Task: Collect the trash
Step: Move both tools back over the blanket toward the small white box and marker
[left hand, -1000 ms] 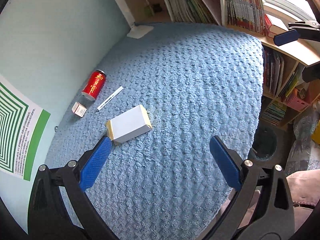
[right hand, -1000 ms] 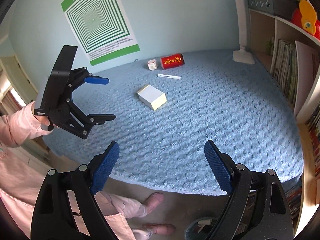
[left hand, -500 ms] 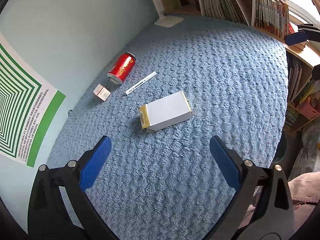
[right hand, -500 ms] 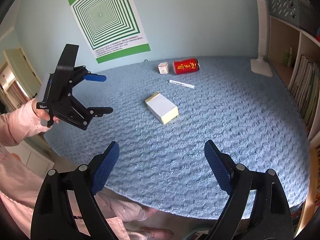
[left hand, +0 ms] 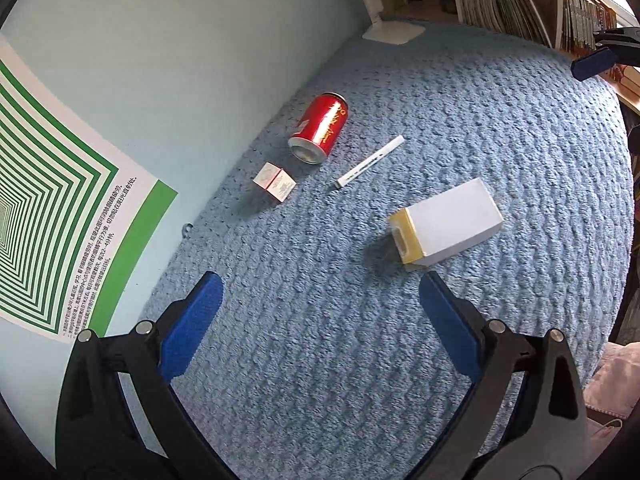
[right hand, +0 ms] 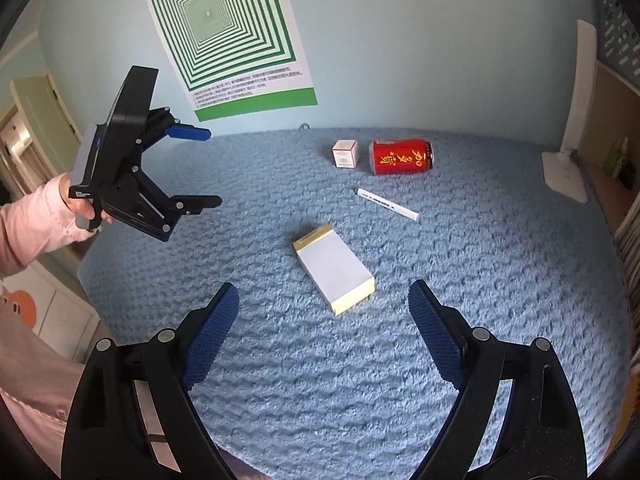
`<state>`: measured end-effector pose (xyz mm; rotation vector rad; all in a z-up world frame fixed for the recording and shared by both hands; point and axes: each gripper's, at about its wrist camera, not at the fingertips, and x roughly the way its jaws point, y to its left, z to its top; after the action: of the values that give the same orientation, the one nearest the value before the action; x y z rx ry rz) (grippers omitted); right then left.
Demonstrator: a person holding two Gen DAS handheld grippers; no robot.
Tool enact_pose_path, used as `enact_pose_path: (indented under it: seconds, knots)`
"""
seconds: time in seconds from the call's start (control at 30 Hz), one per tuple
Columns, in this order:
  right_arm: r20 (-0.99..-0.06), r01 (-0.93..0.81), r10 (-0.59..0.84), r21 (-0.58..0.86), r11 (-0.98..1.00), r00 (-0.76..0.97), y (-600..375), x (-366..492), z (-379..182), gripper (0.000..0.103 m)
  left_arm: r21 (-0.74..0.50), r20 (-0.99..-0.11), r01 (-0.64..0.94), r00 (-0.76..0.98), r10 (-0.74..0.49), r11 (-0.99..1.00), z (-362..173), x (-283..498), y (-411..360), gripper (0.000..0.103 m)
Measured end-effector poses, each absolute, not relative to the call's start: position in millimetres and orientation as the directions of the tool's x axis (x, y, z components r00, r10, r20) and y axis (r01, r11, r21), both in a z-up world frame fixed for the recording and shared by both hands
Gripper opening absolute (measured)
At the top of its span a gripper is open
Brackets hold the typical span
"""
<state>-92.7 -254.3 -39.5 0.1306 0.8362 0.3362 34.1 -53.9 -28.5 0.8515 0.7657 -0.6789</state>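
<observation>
Four trash items loose on blue blanket (right hand: 500,280): white box (right hand: 334,270) central, pen (right hand: 387,204), red can (right hand: 401,156) on its side, small carton (right hand: 345,153) by wall. Left gripper (right hand: 206,168) and right gripper (right hand: 324,334) both spread wide, empty, hovering above the box, seemingly for approach.

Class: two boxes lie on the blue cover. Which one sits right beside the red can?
The small white box with red print, close beside the red can. The larger white box with yellow ends lies apart, nearer both grippers.

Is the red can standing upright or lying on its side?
Lying on its side: the red can rests lengthwise on the blue cover, its round end facing sideways.
</observation>
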Motion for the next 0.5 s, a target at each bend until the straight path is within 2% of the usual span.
enact_pose_path:
  seconds: [0.5]
  knots:
    - [-0.741, -0.350, 0.419, 0.261, 0.900, 0.524, -273, 54, -99, 0.086, 0.374, -0.839, 0.791, 0.511, -0.186, 0.483, -71, 175, -84, 0.096]
